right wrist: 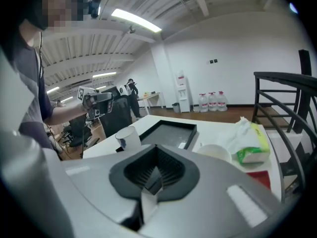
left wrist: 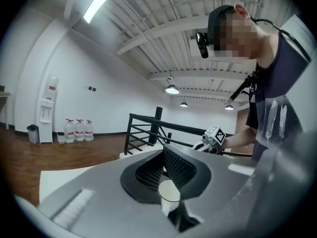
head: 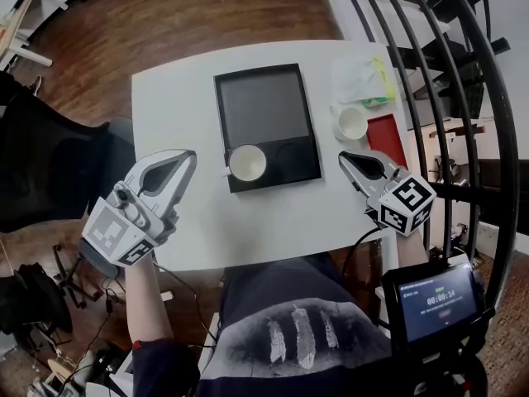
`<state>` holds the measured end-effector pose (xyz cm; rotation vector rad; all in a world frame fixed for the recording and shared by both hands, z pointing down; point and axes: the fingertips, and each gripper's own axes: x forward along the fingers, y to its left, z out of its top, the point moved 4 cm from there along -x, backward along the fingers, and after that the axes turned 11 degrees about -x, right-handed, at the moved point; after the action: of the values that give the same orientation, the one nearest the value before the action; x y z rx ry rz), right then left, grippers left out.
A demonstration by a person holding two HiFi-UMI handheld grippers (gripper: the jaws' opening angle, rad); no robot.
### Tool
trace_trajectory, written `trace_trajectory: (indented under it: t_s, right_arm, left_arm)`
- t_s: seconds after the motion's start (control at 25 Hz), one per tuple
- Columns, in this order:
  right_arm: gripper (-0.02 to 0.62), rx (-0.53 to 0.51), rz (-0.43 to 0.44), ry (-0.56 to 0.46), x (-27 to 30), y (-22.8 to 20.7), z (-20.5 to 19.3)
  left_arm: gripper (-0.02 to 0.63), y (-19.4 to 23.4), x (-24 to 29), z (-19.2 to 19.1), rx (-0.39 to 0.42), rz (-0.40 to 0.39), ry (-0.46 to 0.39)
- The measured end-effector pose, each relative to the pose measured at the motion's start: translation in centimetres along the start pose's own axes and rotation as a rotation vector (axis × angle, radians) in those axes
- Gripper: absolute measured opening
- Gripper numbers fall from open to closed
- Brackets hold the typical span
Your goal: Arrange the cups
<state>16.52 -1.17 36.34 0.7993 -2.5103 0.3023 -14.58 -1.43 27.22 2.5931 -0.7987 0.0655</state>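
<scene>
A white cup [head: 246,162] stands in the front left corner of the black tray [head: 264,106] on the white table [head: 178,98]. A second white cup [head: 351,122] stands on the table right of the tray. My left gripper [head: 188,157] hovers shut and empty left of the tray, apart from the first cup. That cup [left wrist: 170,192] shows just beyond its jaw tips in the left gripper view. My right gripper [head: 345,157] is shut and empty, in front of the second cup [right wrist: 214,151]. The right gripper view also shows the tray [right wrist: 173,133] with its cup [right wrist: 127,137].
A green tissue pack [head: 368,79] and a red flat piece [head: 387,139] lie by the second cup. A black railing [head: 471,98] runs along the table's right side. A black chair [head: 50,172] stands at the left. A small screen [head: 434,300] sits near my right arm.
</scene>
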Motion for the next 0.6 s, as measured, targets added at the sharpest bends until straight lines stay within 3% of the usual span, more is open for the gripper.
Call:
trace_trajectory:
  t_s: [0.2,0.6]
  right_arm:
    - [0.003,0.004,-0.011,-0.014,-1.0,0.4,0.4]
    - [0.248,0.072,-0.157,0.02,-4.0,-3.2,-1.6]
  left_arm:
    - [0.015,-0.4,-0.7,-0.6,-0.007,0.098,0.021]
    - [0.015,-1.9,-0.5,-3.1,-0.019,0.183,0.101]
